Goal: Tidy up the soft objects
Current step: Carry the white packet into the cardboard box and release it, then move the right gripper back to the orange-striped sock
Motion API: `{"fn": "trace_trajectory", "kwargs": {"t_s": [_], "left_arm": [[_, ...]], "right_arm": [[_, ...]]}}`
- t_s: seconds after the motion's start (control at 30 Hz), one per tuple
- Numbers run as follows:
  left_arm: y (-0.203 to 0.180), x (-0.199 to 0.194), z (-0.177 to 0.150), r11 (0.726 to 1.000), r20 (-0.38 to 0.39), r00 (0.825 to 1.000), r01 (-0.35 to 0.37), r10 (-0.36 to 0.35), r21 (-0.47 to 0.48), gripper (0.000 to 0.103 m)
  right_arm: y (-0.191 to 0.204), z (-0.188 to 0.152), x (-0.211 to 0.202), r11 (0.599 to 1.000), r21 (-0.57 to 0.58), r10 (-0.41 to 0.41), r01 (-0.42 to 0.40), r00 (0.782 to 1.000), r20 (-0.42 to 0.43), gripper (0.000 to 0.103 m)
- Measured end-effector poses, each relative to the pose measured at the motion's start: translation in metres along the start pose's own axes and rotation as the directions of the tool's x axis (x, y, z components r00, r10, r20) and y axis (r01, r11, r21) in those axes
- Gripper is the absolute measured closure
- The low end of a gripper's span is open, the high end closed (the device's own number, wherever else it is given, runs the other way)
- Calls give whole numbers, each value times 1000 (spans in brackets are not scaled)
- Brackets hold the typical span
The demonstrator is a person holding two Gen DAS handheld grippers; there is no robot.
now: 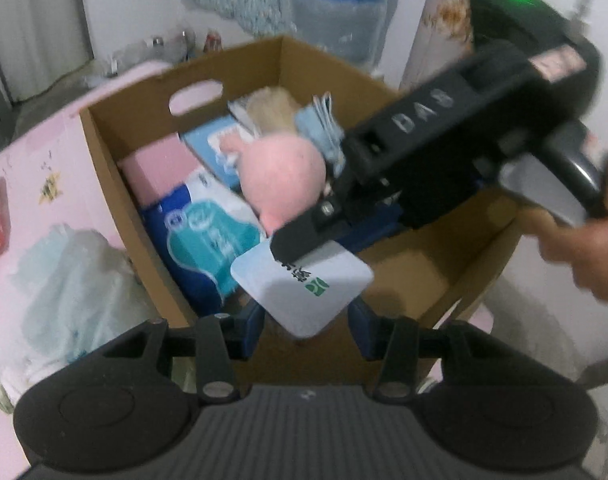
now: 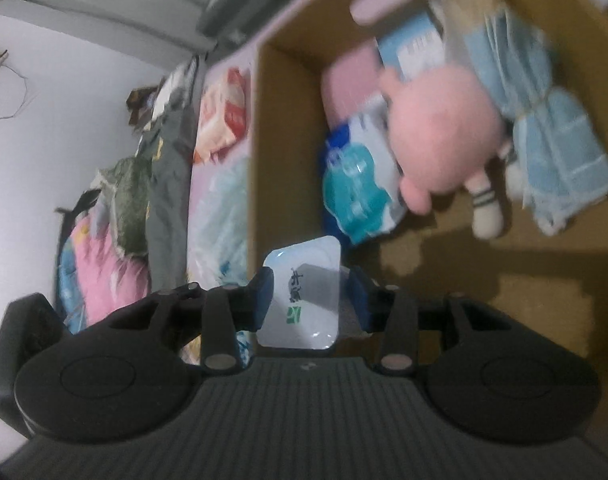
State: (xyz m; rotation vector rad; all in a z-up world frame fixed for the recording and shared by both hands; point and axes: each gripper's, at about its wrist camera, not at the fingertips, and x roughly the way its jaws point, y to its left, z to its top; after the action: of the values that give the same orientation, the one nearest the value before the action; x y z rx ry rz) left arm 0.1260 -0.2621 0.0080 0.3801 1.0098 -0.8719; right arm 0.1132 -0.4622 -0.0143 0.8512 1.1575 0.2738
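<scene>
Right wrist view: the right gripper [image 2: 310, 296] holds a white tissue pack [image 2: 302, 292] between its blue pads, poised over the cardboard box [image 2: 256, 140] edge.

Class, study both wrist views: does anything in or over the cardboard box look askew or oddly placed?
Yes. The white packet hangs tilted above the cardboard box, between both grippers, and the pink plush doll lies sprawled across the packs, not tucked in.
</scene>
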Motion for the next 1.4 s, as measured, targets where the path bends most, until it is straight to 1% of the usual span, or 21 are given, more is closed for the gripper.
{"fn": "trace_trajectory", "kwargs": {"t_s": [0.03, 0.1, 0.13, 0.17, 0.27, 0.33, 0.4, 0.47, 0.5, 0.53, 0.6, 0.67, 0.77, 0.93, 1.07, 1.2, 1.27, 1.33, 1.4], "left_arm": [[0, 3, -5, 1000, -12, 1000, -9, 9, -2, 56], [-1, 3, -6, 1000, -8, 1000, -14, 14, 5, 55], [-2, 3, -7, 1000, -9, 1000, -14, 14, 5, 55], [-2, 1, -7, 1000, -8, 1000, -14, 14, 7, 55], [-3, -3, -5, 999, 11, 1000, -29, 29, 20, 54], [-4, -13, -8, 999, 37, 999, -42, 41, 28, 54], [-1, -24, -12, 998, 58, 997, -54, 52, 28, 53], [4, -34, -16, 997, 78, 994, -74, 73, 13, 53], [9, -40, -18, 997, 88, 993, -79, 78, 0, 53], [13, -45, -21, 997, 97, 992, -81, 82, -15, 53], [24, -58, -28, 995, 118, 989, -87, 93, -52, 53], [37, -69, -36, 990, 136, 984, -103, 115, -94, 52], [56, -87, -52, 980, 150, 977, -126, 149, -151, 52], [92, -110, -83, 950, 158, 962, -177, 222, -257, 51], [123, -123, -111, 913, 150, 950, -207, 273, -353, 49], [154, -133, -144, 864, 125, 941, -228, 313, -448, 48], [165, -137, -159, 844, 116, 938, -235, 327, -481, 48], [175, -142, -173, 823, 109, 932, -244, 344, -513, 48], [182, -145, -183, 806, 105, 927, -252, 360, -536, 48]], "right_arm": [[-8, 4, 6, 1000, 19, 11, -10, 1000, -22, 60], [-19, 12, 19, 999, 33, -1, 3, 998, -61, 59], [-24, 16, 24, 999, 37, 0, 3, 997, -75, 54], [-30, 19, 30, 999, 40, -20, 23, 996, -89, 54], [-39, 24, 39, 997, 45, -50, 55, 994, -92, 54], [-41, 24, 40, 996, 38, -77, 80, 994, -71, 55], [-41, 24, 40, 996, 31, -78, 80, 996, -53, 55], [-42, 23, 42, 996, 29, -86, 87, 995, -41, 57], [-42, 25, 41, 996, 25, -90, 90, 995, -37, 61], [-41, 24, 44, 995, 20, -92, 93, 995, -38, 69], [-37, 22, 50, 993, -5, -117, 117, 992, -38, 78], [-30, 21, 53, 991, -44, -128, 127, 991, -34, 79], [-21, 17, 58, 989, -84, -125, 120, 991, -57, 83], [-16, 8, 69, 993, -86, -88, 78, 989, -117, 83], [-15, 2, 76, 997, -60, -50, 41, 987, -152, 81], [-10, -2, 73, 996, -60, -67, 59, 989, -131, 79], [-4, -2, 67, 994, -72, -86, 79, 990, -111, 75], [2, -1, 59, 990, -91, -112, 105, 991, -77, 69], [13, 0, 50, 983, -122, -143, 138, 989, -34, 65]]}}
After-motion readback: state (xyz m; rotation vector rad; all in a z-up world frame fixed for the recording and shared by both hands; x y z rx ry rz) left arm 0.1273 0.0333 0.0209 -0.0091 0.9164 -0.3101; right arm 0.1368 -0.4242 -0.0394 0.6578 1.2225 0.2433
